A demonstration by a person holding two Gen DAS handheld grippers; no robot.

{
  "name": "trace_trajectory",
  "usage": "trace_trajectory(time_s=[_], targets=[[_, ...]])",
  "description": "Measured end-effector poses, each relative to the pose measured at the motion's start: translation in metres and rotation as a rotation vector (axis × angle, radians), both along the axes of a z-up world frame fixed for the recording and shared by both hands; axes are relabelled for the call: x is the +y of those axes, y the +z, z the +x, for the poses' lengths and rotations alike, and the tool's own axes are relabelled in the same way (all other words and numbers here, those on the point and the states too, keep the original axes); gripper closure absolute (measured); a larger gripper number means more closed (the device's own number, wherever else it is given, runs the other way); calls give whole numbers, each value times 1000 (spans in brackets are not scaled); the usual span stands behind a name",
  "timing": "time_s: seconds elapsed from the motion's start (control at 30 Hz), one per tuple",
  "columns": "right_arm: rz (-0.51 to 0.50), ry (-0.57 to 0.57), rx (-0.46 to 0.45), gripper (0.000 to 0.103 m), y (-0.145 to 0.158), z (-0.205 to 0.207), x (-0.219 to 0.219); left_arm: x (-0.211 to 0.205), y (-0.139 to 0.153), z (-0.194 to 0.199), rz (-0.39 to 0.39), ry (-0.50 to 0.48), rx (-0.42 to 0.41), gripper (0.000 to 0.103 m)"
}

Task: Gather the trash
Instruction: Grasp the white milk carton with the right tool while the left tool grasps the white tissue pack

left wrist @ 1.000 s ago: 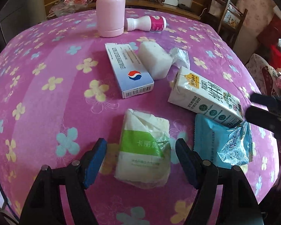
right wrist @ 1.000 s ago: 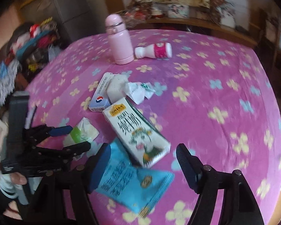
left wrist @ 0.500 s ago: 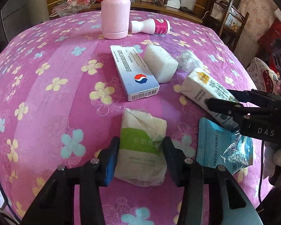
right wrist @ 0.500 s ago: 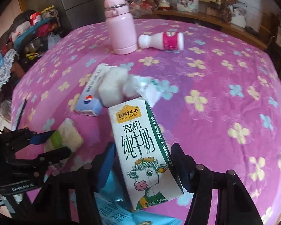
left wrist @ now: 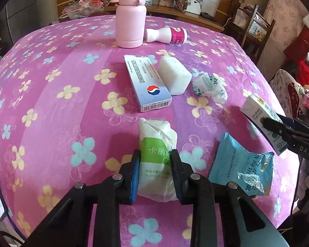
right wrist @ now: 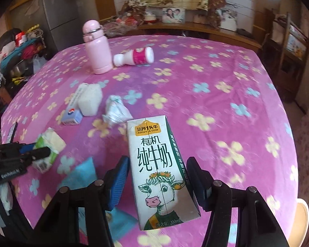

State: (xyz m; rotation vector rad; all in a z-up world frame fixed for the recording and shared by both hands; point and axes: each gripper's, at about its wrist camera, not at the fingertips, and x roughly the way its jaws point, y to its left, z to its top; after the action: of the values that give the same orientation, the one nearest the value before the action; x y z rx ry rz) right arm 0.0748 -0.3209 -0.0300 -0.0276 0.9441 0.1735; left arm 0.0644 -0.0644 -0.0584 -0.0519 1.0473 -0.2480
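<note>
A pink tablecloth (left wrist: 51, 107) printed with yellow and blue flowers covers the whole tabletop, and behind it runs a wooden sideboard (right wrist: 206, 28) crowded with framed photos and clutter, a grey fridge (right wrist: 59, 14) at one end and a wooden chair (left wrist: 255, 30) at the other. On the cloth a pink flask (left wrist: 130, 16) stands upright with a small white bottle (left wrist: 166, 36) lying on its side just beside it; nearer lie a flat blue-and-white box (left wrist: 147, 86), a white block (left wrist: 175, 76) touching it, and a crumpled wrapper (left wrist: 209, 86). The left gripper (left wrist: 155, 164) has just been closing, and its blue pads now press both sides of a green-and-white tissue pack (left wrist: 155, 144) that lies on the cloth. The right gripper (right wrist: 158, 177) has also been closing around the milk carton (right wrist: 158, 160), which is tilted up off the cloth above a blue snack bag (left wrist: 241, 166); its pads sit against the carton's sides. The far and right-hand parts of the cloth are bare, while the near edge drops away close under both tools.
</note>
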Motion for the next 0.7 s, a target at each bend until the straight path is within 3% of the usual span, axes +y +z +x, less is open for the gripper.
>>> trace_trajectory(time_s=[0.23,0.4,0.7], targets=[[-45,-99,56,42,-10,-23,-27,1,-6,-6,-1,-9,16,73],[-18,-114,86,42,-16,-33,-30,-1,-8,-8,17,-11,11,70],[39,-126,119,41,-24,-32,-32,0,-13,-8,52,5,10,49]])
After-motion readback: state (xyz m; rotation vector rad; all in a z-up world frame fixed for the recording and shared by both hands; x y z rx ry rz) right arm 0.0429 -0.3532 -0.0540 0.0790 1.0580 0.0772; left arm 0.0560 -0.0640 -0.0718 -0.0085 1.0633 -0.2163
